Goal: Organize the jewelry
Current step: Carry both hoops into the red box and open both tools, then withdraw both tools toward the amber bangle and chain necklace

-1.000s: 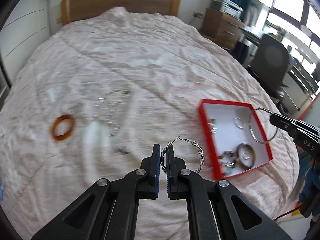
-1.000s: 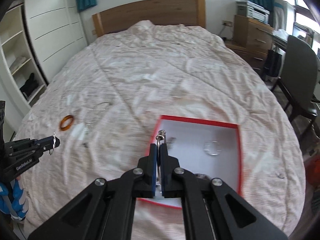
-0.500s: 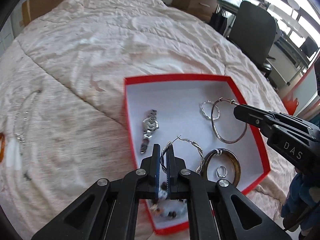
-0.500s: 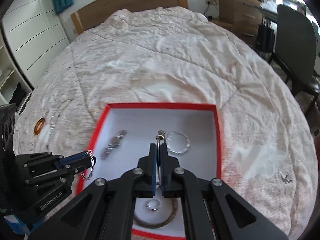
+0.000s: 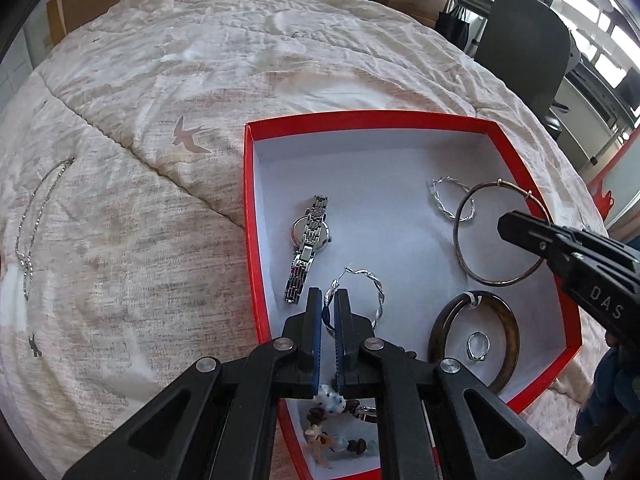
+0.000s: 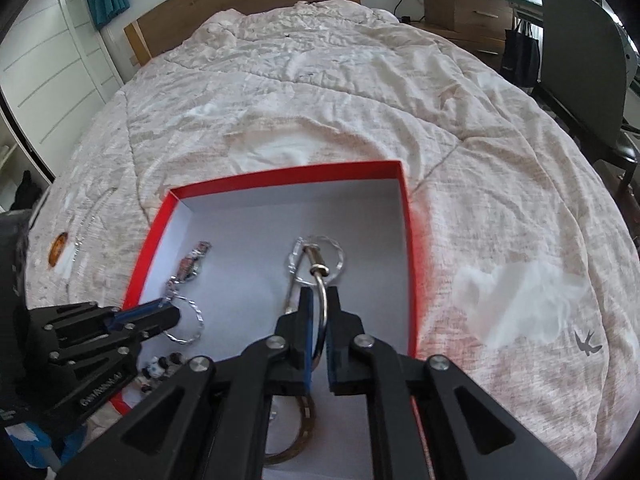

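The left tongs (image 5: pixel 328 300) are clamping a twisted silver hoop earring (image 5: pixel 370 292), holding it over the near part of the red box (image 5: pixel 250 216), which is lying on the quilted bed (image 5: pixel 140 140); the right tongs (image 6: pixel 318 300) are gripping a large plain hoop (image 5: pixel 498 234) edge-on, hanging it over the box's right side; inside the white-lined box a silver watch (image 5: pixel 306 248) is lying beside the left wall, a second twisted hoop (image 5: pixel 452 200) is resting beyond the plain hoop, a brown bangle (image 5: pixel 474 340) is sitting at the near right with a small silver ring (image 5: pixel 478 346) inside it, and a beaded piece (image 5: pixel 334 420) is showing under the left tongs; out on the bed to the left of the box, a silver chain (image 5: pixel 34 224) and an amber bangle (image 6: pixel 58 248) are lying well apart from it.
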Tool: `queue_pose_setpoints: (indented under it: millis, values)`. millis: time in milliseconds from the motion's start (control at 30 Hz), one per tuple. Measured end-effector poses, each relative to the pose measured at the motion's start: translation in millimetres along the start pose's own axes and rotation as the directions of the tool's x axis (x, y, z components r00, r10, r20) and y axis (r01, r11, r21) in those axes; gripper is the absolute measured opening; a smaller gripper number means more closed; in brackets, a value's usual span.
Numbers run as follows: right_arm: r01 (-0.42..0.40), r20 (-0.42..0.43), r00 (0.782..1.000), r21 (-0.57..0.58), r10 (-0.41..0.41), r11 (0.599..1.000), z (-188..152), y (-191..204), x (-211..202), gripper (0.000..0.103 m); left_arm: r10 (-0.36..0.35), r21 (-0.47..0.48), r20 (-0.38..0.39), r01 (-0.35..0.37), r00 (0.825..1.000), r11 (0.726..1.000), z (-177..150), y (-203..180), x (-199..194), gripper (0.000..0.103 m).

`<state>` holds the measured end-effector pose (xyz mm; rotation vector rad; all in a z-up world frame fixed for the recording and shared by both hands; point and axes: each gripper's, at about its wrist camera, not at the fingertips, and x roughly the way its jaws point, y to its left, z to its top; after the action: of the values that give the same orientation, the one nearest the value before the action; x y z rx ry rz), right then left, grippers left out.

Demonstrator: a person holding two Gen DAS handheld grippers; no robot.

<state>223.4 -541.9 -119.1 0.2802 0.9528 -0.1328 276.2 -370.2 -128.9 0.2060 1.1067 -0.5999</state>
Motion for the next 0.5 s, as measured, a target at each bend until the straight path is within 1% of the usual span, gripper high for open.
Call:
queue_pose_setpoints:
  millis: [133,233,300,333,400,433,467,500]
  values:
    - [0.016,-0.008,1.000,0.010,-0.016,1.000,-4,-7,0,0.007,-0.016,-0.005,0.003,0.016,1.000,1.000,-1,1,-3,0.007]
    - [0.029,-0.001,1.000,0.012,-0.029,1.000,-5,-7,-4,0.008,-0.036,-0.008,0.006,0.036,0.999,0.999,-2,0,-7,0.013]
    - [0.040,0.005,0.999,0.007,-0.040,0.999,-4,-7,-9,0.008,-0.042,-0.009,0.011,0.042,0.999,0.999,-3,0,-11,0.019]
    - [0.047,0.013,0.999,0.005,-0.047,0.999,-3,-6,-13,0.008,-0.048,-0.010,0.013,0.048,0.999,0.999,-4,0,-13,0.019]
    - [0.056,0.021,0.998,0.002,-0.056,0.998,-2,-6,-19,0.011,-0.050,-0.010,0.022,0.050,0.999,0.999,-4,-1,-19,0.021]
    - [0.060,0.027,0.998,0.001,-0.060,0.998,-2,-6,-25,0.015,-0.052,-0.009,0.027,0.052,0.998,0.999,-4,-1,-22,0.022]
    - [0.059,0.031,0.998,0.002,-0.059,0.998,-2,-6,-28,0.019,-0.055,-0.009,0.032,0.055,0.998,0.998,-5,-1,-26,0.024]
    - [0.063,0.037,0.997,0.002,-0.063,0.998,-2,-5,-33,0.020,-0.058,-0.007,0.039,0.058,0.998,0.998,-5,-2,-31,0.028]
